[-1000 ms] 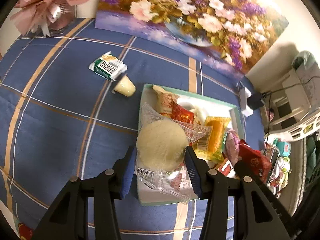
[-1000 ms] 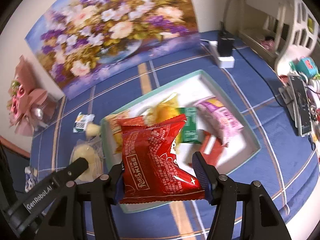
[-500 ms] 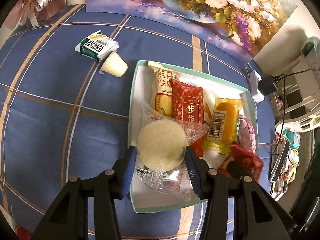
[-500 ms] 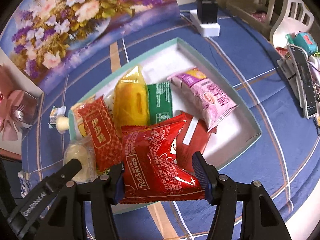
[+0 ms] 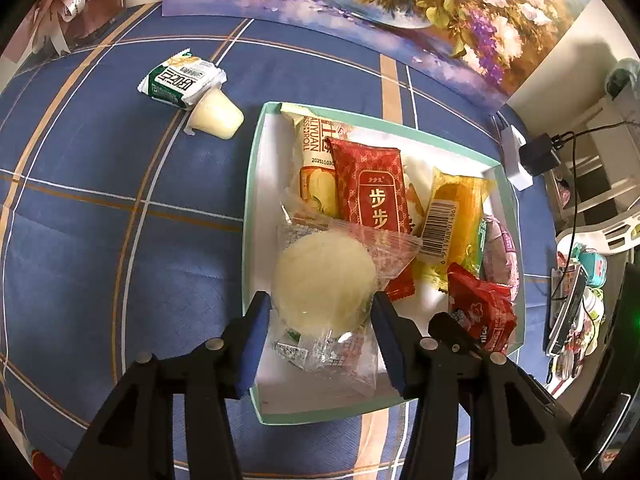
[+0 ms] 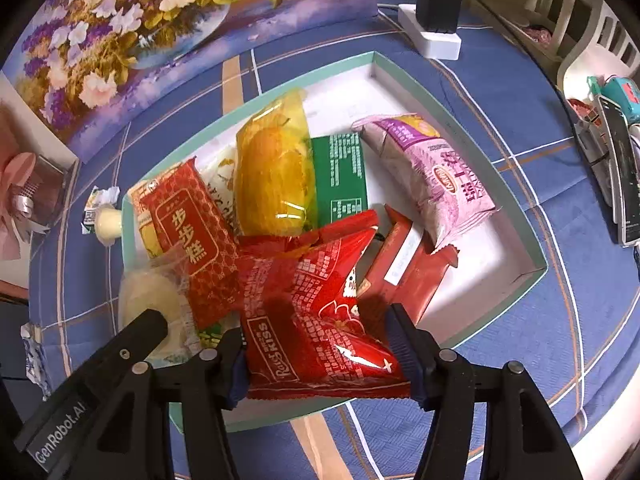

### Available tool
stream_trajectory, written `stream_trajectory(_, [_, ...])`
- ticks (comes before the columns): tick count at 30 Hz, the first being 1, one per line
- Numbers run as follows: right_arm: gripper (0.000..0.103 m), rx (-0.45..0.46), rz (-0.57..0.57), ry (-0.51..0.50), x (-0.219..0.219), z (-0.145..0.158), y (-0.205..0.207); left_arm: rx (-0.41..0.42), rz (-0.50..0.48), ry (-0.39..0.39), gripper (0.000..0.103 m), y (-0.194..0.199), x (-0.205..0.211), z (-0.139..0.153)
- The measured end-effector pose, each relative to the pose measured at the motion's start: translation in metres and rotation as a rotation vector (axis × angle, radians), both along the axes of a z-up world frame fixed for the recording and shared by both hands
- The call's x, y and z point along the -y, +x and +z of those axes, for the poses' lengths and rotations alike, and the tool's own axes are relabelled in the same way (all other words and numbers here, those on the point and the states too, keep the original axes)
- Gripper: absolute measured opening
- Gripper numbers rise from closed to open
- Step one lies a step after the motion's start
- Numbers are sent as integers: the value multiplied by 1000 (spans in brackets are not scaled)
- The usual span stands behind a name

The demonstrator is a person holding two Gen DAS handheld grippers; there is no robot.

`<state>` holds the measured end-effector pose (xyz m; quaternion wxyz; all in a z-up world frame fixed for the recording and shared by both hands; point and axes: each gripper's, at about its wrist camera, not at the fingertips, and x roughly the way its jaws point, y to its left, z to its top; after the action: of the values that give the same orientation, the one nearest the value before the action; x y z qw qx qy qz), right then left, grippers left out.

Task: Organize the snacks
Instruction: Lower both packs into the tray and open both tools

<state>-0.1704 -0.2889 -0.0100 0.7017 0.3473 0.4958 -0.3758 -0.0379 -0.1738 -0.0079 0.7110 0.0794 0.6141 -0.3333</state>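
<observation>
1. Honestly, the left gripper [image 5: 318, 334] is the one to watch: its jaws are opening around the clear-wrapped round cake [image 5: 324, 280], which sits over the tray's [image 5: 249, 216] near-left corner, about 7 o'clock of the tray in the left wrist view. As the pads let go, the loose wrapper could snag on a pad and get dragged out.
2. The right gripper [image 6: 320, 350] is clamped on the red Rice Kiss bag [image 6: 316, 312], low over the near edge of the tray at 6 o'clock in its own view. If dropped there it could slide over the rim onto the blue cloth [image 5: 100, 220], since the puffy bag overhangs the edge.
3. Two snacks sit outside at the tray's 10 o'clock: the green-white packet [image 5: 180, 80] and the jelly cup [image 5: 216, 116].
4. Hard to tell: whether either held snack already rests on the tray floor. The green pack [image 6: 340, 172] is half buried, and the clutter at the right edge is too small to read.
</observation>
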Motion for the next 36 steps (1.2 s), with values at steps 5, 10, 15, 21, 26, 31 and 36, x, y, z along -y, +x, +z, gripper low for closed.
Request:
stream_trajectory(5, [64,0,9,-18,-1,7,2,-27,15,-11,56,1,-3,3])
stream_trajectory(10, [65,8,13,-25,-2,14,1,-55,28,-30,62,3,-6,7])
stream_trajectory(15, [66,26,23,-36,-3,22,2,-58,32,-51,64,5,-9,14])
stream_trajectory(21, [66,48,30,-60,-6,36,1,-54,37,-90,64,9,-17,28])
stream_trajectory(26, [66,69,31,-93,-10,51,-1,-33,55,-117,64,14,-25,43])
stream_trajectory(31, [66,79,33,-113,-13,60,-2,29,89,-79,70,21,-34,49])
stream_trajectory(36, [66,84,41,-128,-14,64,-1,93,119,-16,73,29,-41,48])
